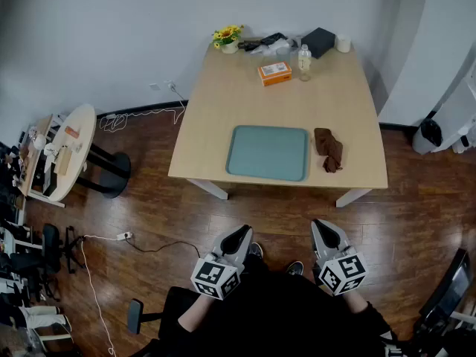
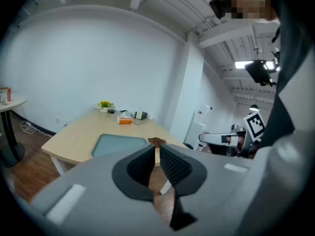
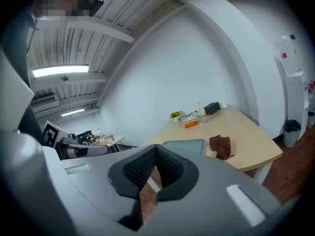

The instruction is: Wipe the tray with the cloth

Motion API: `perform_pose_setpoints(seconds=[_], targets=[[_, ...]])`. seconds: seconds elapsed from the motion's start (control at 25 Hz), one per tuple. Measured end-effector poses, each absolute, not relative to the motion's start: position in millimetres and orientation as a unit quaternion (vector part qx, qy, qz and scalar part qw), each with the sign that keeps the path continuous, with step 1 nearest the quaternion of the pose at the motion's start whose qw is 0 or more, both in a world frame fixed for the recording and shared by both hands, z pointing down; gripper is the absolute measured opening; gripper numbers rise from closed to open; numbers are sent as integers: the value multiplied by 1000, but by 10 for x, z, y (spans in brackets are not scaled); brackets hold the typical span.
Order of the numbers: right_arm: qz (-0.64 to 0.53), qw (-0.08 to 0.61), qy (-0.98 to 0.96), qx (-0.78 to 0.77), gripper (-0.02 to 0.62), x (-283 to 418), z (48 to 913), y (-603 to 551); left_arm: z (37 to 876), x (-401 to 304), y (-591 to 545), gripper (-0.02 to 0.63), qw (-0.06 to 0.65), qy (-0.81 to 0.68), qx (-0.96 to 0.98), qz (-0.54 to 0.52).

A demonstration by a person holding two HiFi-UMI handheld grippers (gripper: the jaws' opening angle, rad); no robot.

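At the table's 12 o'clock edge a cluster of small items is too small to make out, apart from a flat orange box (image 1: pixel 274 73), a clear bottle (image 1: pixel 304 62) and a pot of yellow flowers (image 1: pixel 227 37). The person's hands are hidden under the marker cubes.

The left gripper (image 1: pixel 242 232) and right gripper (image 1: pixel 321 226) hang over the dark wooden floor at 6 o'clock of the light wooden table (image 1: pixel 223 103). Each has its jaws pressed together with nothing between them.

The flat teal rectangular tray (image 1: pixel 268 152) lies near the table's 6 o'clock edge, its long axis running 9 to 3 o'clock. The crumpled brown cloth (image 1: pixel 329 149) lies just beside the tray at its 3 o'clock, not overlapping it, its long axis roughly 12 to 6.
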State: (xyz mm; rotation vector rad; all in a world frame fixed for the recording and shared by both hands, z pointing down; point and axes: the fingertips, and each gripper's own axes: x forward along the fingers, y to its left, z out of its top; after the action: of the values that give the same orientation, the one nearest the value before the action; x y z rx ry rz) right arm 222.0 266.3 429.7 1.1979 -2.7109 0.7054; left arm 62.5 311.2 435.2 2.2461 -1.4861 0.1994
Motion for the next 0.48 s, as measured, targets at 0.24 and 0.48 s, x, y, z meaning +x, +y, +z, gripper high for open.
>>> perform_pose_setpoints(seconds=[0.24,0.48], targets=[[217,67,-886,405,2,1933,4491,2086,4597,227,2385,11,234,-534,811,55],[199,76,-859,466,2,1659,4239,1129,4557,7,1180,11,222,-477,849,45]])
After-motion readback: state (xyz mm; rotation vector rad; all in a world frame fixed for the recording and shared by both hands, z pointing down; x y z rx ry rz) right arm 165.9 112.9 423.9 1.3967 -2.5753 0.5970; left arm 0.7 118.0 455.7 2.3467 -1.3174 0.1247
